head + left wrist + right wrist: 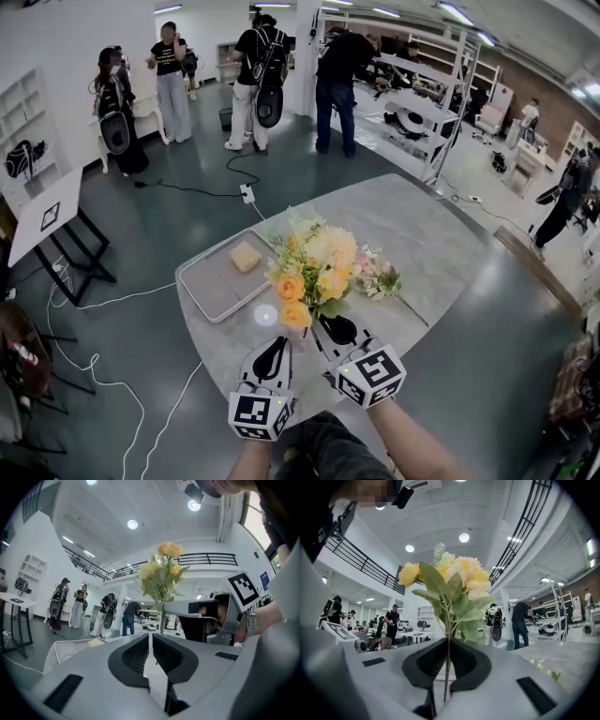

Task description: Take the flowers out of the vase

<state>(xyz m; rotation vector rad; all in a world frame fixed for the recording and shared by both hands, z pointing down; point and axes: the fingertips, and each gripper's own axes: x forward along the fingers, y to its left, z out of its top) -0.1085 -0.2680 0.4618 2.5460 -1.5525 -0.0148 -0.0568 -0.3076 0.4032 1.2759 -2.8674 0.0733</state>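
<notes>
Right gripper (448, 654) jaws pinching yellow bouquet (450, 581) low on stem, for upright pull-out; left gripper (151, 643) jaws pressed together, empty.

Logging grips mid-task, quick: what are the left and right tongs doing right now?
Left tongs: closed, nothing between them.
Right tongs: closed on the flower stem.

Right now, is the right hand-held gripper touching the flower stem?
Touching. The right gripper view shows the flower stem pinched between the closed jaws of the right hand-held gripper.
</notes>
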